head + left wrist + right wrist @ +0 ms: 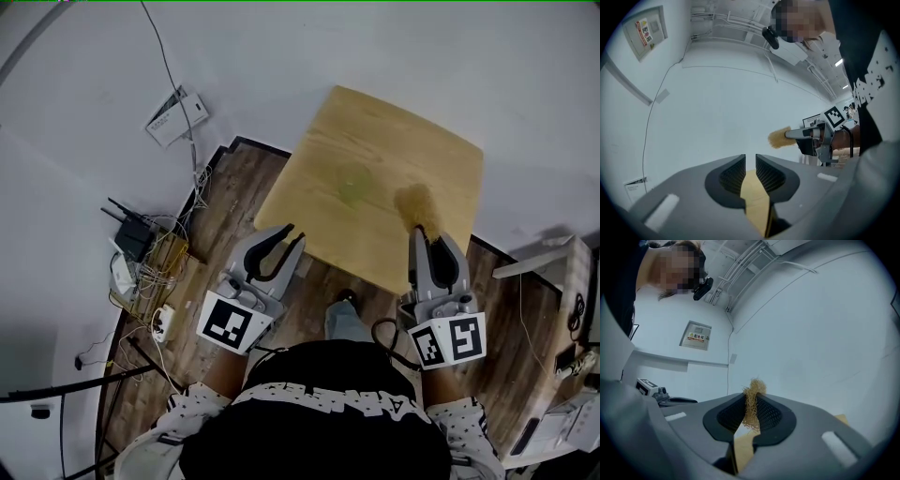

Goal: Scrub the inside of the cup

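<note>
The wooden table (375, 131) lies ahead, mostly bare board, open to a pass from the near side; a faint greenish patch (354, 185) sits mid-board, flat or standing I cannot tell; the white wall (487, 56) closes off the far edges. The left gripper (292, 234) is at the near-left edge, beside open floorboards (234, 187) with a cable tangle (159, 262) and a router (131, 232) further left. The right gripper (427, 236), its pinched scrub tuft (417, 204) jutting over the board, has a white shelf unit (562, 272) near its right.
</note>
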The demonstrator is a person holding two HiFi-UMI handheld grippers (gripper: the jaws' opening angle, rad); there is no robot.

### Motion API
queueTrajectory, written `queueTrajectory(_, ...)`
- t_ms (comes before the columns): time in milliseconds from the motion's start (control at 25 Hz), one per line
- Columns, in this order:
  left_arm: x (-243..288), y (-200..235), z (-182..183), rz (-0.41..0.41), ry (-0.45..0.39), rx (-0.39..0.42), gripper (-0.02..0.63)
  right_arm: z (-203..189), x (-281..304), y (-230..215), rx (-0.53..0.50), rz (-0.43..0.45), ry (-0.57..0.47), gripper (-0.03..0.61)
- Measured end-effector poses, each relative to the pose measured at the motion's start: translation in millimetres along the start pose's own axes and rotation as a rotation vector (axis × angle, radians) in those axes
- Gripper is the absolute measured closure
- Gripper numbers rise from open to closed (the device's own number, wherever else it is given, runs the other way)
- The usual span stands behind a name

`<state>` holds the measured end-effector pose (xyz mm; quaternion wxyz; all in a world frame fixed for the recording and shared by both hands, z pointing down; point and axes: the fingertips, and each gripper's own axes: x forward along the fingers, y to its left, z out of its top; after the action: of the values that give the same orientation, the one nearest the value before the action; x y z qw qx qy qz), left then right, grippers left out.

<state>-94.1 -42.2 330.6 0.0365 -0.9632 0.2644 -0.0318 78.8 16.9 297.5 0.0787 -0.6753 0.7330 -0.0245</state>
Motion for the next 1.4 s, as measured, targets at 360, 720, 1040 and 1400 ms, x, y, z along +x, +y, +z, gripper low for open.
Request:
queueTrajectory(360,57,19,-10,-0.006,0.006,-0.021,0.534,-9,47,-43,0.0,0.016,0.041,0.509)
queueTrajectory(720,107,31,-28,-0.027,0.061,-0.035,0.523,-15,79,-84,0.009,0.035,0.057,0.509)
queueTrajectory(1040,118,42,-50,-0.033,0.097,-0.06,0.488,-22,92,-84,0.017,0.029,0.077,0.509)
queueTrajectory(1400,127,64,-88,-0.093,0.174,-0.07,0.44,-44,127,-72,0.033,-0.002,0.144,0.509)
